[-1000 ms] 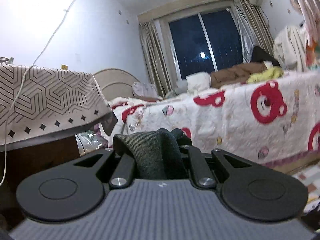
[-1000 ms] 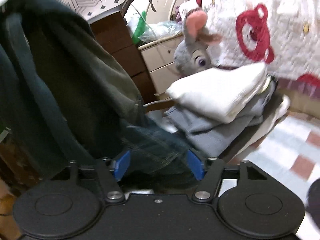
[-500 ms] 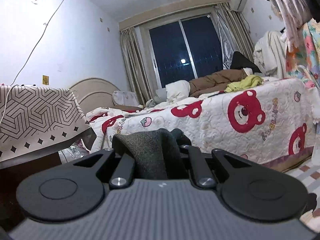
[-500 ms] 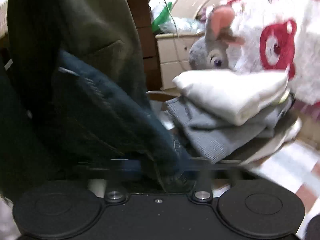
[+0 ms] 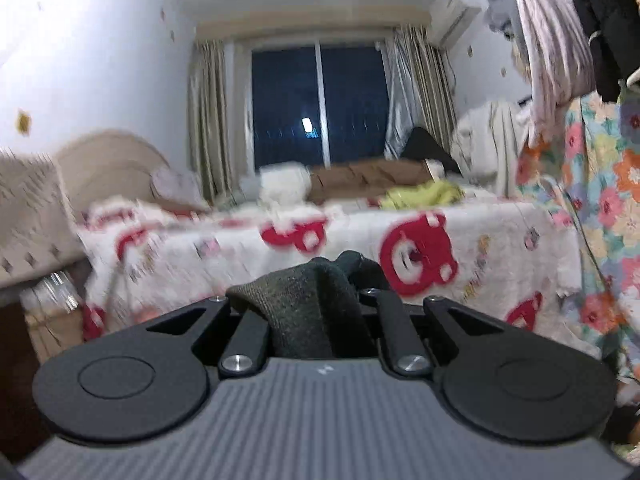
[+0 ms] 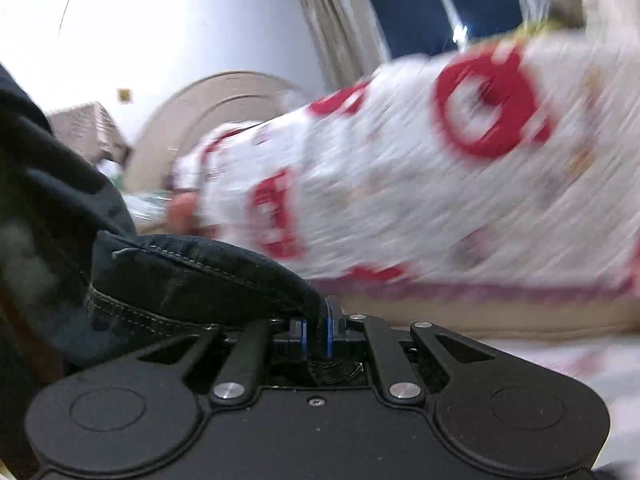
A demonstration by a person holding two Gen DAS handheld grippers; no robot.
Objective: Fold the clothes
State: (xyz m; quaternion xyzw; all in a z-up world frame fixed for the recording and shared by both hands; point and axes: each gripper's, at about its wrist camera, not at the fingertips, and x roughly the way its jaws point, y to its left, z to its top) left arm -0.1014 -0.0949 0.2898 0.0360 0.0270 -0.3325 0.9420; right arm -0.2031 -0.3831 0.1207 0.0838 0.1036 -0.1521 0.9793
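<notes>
Behind everything is a bed (image 5: 460, 248) with a white cover that has big red bears on it, and past it a dark window (image 5: 320, 108) with pale curtains (image 5: 204, 116) on both sides. Some clothes hang up high on the right, and a flowery cloth (image 5: 600, 208) hangs below them. On the bed I can see a brown heap and a yellow-green piece of cloth (image 5: 420, 196). My left gripper (image 5: 320, 308) is squeezed onto a bunch of dark grey knit cloth (image 5: 308, 308), which sticks up between its fingers and hides the tips. My right gripper (image 6: 316, 332) has its blue pads (image 6: 329, 330) pulled almost together, pinching the edge of a dark blue garment (image 6: 192, 280) with pale stitching along its seams. That garment runs off to the left and fills the left side of the right camera's view. The bed cover looks very blurry in the right camera. I cannot tell if both grippers hold the same piece of clothing.
</notes>
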